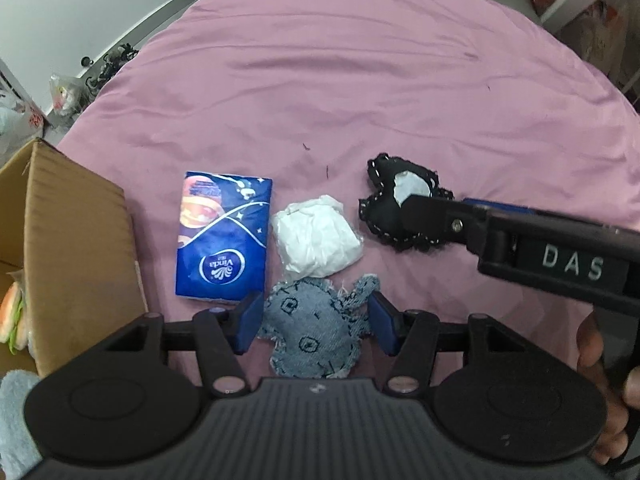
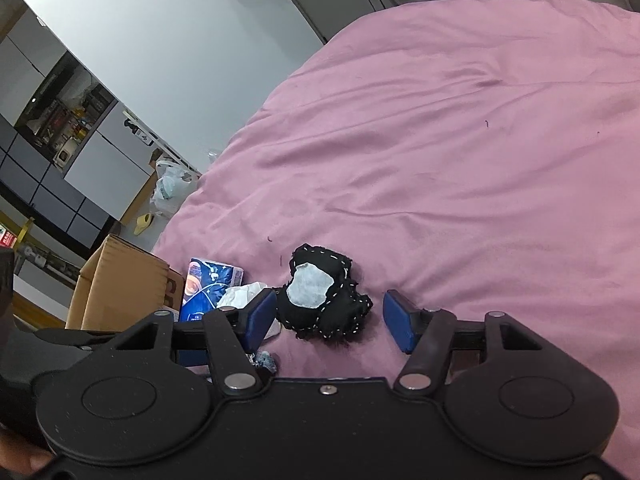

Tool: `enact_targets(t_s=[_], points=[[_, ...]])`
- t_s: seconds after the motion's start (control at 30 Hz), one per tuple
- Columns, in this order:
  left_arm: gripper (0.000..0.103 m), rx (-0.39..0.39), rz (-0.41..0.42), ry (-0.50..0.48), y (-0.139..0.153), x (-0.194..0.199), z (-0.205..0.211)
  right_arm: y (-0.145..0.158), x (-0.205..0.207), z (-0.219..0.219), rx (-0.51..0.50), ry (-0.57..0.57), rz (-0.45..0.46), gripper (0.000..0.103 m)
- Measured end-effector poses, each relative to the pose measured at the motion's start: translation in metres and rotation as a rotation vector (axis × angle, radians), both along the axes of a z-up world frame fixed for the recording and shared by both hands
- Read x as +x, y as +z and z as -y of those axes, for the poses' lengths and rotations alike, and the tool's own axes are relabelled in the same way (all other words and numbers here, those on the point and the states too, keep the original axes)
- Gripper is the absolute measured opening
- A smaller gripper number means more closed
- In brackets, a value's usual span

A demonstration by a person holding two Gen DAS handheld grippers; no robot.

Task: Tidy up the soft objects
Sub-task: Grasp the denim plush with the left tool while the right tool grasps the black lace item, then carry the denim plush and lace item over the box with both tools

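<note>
On the pink bedsheet [image 1: 360, 80] lie a blue tissue pack [image 1: 224, 240], a crumpled white bundle [image 1: 316, 236], a black stitched plush with a white patch [image 1: 394, 190] and a frayed denim plush [image 1: 312, 328]. My left gripper [image 1: 316, 322] points down over the denim plush. Its blue pads stand at the plush's two sides, and the plush lies flat and unsqueezed. My right gripper [image 2: 330, 320] straddles the black plush [image 2: 320, 300]. The left pad is at its edge and the right pad stands apart from it. In the left wrist view the right gripper [image 1: 416, 216] reaches in from the right.
An open cardboard box [image 1: 72, 232] stands at the bed's left edge with a burger-like soft toy [image 1: 14, 320] inside. A pale blue fuzzy item [image 1: 16, 420] shows at the bottom left. Clutter and shelves lie beyond the bed. A hand [image 1: 600, 360] holds the right gripper.
</note>
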State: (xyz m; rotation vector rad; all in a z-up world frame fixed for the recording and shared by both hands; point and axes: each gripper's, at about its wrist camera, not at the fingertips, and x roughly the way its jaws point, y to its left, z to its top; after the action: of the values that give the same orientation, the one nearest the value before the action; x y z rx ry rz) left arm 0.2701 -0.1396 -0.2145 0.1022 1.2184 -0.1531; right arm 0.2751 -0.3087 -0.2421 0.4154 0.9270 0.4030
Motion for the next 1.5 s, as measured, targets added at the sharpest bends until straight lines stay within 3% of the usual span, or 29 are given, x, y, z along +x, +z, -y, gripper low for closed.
enact_targets(t_s=[0.1, 0.23, 0.4, 0.43, 0.47, 0.5, 0.6, 0.73, 1.07, 1.5], points=[[0.057, 0.009, -0.017, -0.004, -0.002, -0.002, 0.002, 0.0, -0.001, 0.0, 0.0, 0.002, 0.002, 0.06], [0.056, -0.037, -0.055, 0.037, -0.004, -0.002, -0.006, 0.001, -0.001, -0.004, -0.005, 0.014, 0.009, 0.06], [0.043, -0.085, -0.075, 0.035, -0.006, -0.002, -0.011, -0.001, -0.001, -0.016, -0.033, 0.042, 0.044, 0.06], [0.041, -0.097, -0.073, 0.043, -0.007, -0.002, -0.013, -0.001, -0.001, -0.017, -0.04, 0.045, 0.051, 0.057], [0.037, -0.105, -0.07, 0.046, -0.006, -0.003, -0.014, -0.001, -0.001, -0.019, -0.046, 0.046, 0.055, 0.048], [0.036, -0.109, -0.066, 0.042, -0.004, -0.005, -0.014, -0.002, -0.001, -0.02, -0.056, 0.045, 0.053, 0.032], [0.033, -0.135, -0.052, 0.02, 0.005, -0.01, -0.014, -0.001, -0.002, -0.017, -0.06, 0.029, 0.04, 0.024], [0.033, -0.152, 0.001, 0.001, 0.023, -0.017, -0.019, 0.011, -0.012, -0.018, -0.121, 0.013, 0.054, 0.022], [0.033, -0.215, 0.108, -0.013, 0.063, -0.035, -0.038, 0.054, -0.045, -0.014, -0.129, -0.054, 0.124, 0.022], [0.033, -0.309, 0.233, 0.044, 0.106, -0.058, -0.083, 0.104, -0.073, -0.053, -0.174, -0.115, 0.216, 0.023]])
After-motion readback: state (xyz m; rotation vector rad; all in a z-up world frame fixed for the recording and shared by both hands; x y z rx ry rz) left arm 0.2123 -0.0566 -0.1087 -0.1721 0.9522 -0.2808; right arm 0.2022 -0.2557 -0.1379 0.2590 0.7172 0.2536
